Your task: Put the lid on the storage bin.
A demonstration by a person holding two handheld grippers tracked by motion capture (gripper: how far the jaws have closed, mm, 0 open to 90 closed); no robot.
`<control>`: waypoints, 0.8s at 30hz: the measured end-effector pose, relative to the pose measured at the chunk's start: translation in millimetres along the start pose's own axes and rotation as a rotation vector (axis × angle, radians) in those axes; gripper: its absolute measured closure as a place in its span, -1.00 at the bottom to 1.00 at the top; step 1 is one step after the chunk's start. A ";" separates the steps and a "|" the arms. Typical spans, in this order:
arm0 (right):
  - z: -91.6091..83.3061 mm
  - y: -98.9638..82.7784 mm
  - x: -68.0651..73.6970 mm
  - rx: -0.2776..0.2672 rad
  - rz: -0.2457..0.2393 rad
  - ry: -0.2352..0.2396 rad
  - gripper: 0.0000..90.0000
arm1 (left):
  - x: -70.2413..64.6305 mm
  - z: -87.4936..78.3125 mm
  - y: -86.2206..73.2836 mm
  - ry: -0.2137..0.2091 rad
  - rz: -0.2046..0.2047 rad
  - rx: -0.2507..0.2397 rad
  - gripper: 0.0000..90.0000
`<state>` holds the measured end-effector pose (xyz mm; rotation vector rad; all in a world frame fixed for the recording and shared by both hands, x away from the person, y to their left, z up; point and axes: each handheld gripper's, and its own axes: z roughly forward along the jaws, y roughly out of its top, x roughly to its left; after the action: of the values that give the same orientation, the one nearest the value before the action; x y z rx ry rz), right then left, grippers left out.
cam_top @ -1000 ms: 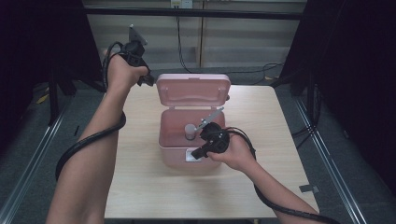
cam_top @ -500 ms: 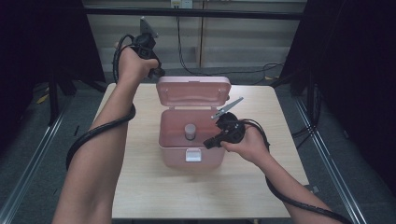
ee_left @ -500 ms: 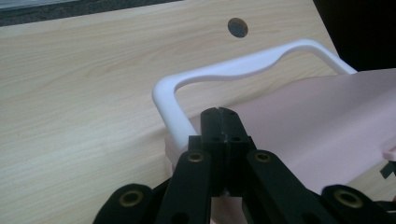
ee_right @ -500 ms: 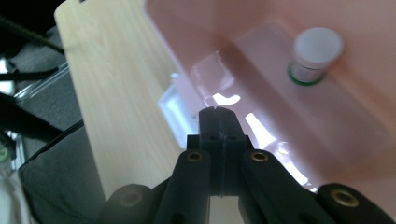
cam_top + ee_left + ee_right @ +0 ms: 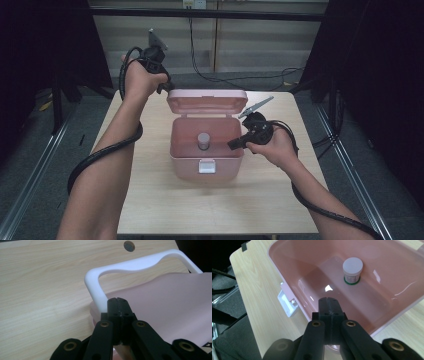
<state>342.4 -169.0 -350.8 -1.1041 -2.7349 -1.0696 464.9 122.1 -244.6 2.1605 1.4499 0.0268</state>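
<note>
We had the pink box point(image 5: 205, 150) open on the table point(image 5: 150, 200), its lid point(image 5: 207, 101) steadied by our closed, empty left gripper point(image 5: 117, 300), the jar point(image 5: 352, 268) inside, so next our closed right gripper point(image 5: 328, 301) needed opening.

This is looking like a lab or test room set up for recording rather than a home. A plain wooden worktop point(image 5: 150, 210) is standing alone on a grey floor point(image 5: 30, 165), with black curtains point(image 5: 380, 75) hanging at both sides and metal rails point(image 5: 35, 175) running along the floor beside it. Behind it, black cables point(image 5: 215, 75) are trailing down a bare panelled wall point(image 5: 250, 45) from a socket point(image 5: 194, 4) near the top.
</note>
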 end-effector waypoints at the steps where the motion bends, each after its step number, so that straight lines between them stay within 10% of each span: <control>1: -0.8 0.5 -0.1 0.003 0.000 -0.004 1.00 | 0.2 0.5 -0.8 -0.001 0.001 0.004 1.00; 24: -13.5 1.5 -8.9 -0.048 -0.012 -0.026 1.00 | 3.8 12.3 -17.3 0.005 0.000 0.023 1.00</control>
<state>346.8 -181.7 -341.6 -1.1175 -2.7534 -1.1364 455.5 125.2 -263.7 2.1803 1.4598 0.0156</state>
